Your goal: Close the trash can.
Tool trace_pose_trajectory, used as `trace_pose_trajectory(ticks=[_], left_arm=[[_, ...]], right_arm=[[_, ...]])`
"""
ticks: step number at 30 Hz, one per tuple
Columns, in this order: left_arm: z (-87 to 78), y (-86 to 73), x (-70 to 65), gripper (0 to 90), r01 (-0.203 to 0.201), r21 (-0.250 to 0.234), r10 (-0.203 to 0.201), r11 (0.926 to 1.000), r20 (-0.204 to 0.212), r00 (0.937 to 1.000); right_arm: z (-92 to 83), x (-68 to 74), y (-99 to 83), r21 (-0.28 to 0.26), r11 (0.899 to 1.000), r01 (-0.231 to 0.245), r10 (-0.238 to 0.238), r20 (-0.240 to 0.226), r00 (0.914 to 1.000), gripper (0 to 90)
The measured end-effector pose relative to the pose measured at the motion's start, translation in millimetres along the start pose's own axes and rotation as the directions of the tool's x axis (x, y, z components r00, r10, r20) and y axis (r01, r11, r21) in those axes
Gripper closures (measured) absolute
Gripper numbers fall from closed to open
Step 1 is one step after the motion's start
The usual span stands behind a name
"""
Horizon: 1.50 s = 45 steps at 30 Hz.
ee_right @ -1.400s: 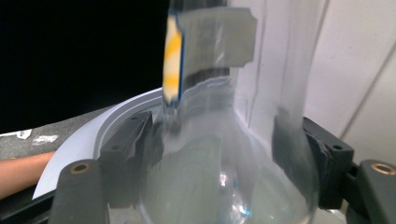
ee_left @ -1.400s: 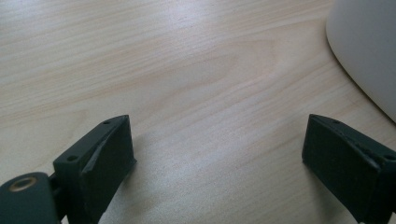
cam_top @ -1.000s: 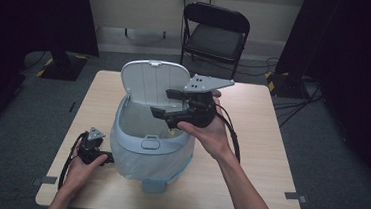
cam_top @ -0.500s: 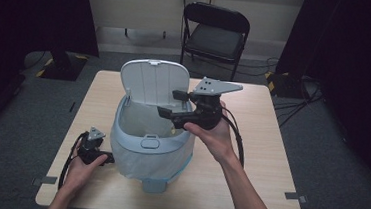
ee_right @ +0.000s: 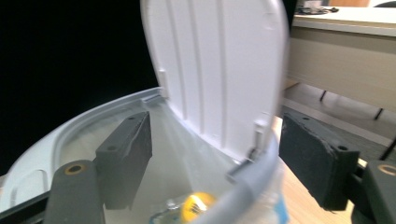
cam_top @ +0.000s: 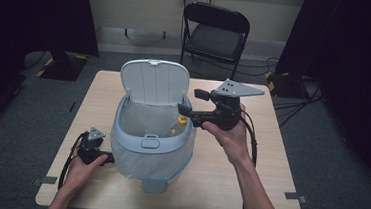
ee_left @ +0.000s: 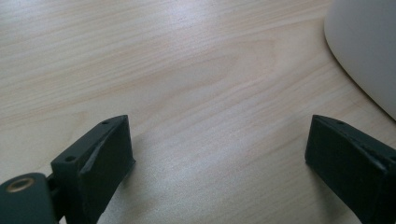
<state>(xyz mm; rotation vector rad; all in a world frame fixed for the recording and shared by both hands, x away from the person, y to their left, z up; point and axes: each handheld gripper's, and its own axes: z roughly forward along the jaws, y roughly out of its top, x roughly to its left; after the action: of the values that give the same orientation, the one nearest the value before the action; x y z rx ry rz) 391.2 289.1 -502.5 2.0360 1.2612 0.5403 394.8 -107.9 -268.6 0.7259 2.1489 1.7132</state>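
A: How is the right hand-held gripper [cam_top: 185,113] held, and why?

B: It is held level at the bin's [cam_top: 151,142] right rim, jaws spread wide with nothing between them. They have just been opening a little further, with nothing gripped. A drop into the bin is judged finished, or a reach for the lid [cam_top: 154,82] begun.

A: Where does the bin lie from it?

B: Directly ahead of and below the jaws; the raised lid stands upright just beyond them, and a yellow-capped bottle [ee_right: 196,207] lies inside, beneath.

A: And the left hand-held gripper [cam_top: 91,142]?

B: It is rested on the desk [ee_left: 187,70], jaws wide and empty, the bin wall just beside it, likely kept clear.
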Motion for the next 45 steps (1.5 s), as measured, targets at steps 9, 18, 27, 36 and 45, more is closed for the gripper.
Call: trace_pose_trajectory(ticks=[9, 18, 27, 36, 45], left_arm=[[0.0, 0.0, 0.0, 7.0, -0.001, 0.0, 0.001, 1.0, 0.0, 1.0], [0.2, 0.1, 0.3, 6.7, 0.0, 0.0, 0.0, 1.0, 0.004, 1.0], [0.0, 0.0, -0.1, 6.9, 0.0, 0.0, 0.0, 1.0, 0.0, 1.0], [0.0, 0.0, -0.2, 7.0, 0.0, -0.001, 0.0, 1.0, 0.0, 1.0], [0.0, -0.1, -0.3, 7.0, 0.0, 0.0, 0.0, 1.0, -0.001, 1.0]], right_arm=[[-11.5, -22.8, -5.8, 0.0, 0.998, -0.069, 0.069, 0.041, 0.9968, 24.9], [-1.8, -47.6, -13.7, 0.04, 0.993, -0.108, 0.103, 0.1, 0.9896, 25.6], [16.4, -61.5, -3.9, 0.059, 0.993, -0.105, 0.095, 0.146, 0.9847, 20.2], [28.8, -80.2, 10.9, 0.08, 0.99, -0.119, 0.102, 0.189, 0.9766, 18.9], [45.2, -85.9, 30.9, 0.07, 0.992, -0.102, 0.088, 0.178, 0.98, 19.0]])
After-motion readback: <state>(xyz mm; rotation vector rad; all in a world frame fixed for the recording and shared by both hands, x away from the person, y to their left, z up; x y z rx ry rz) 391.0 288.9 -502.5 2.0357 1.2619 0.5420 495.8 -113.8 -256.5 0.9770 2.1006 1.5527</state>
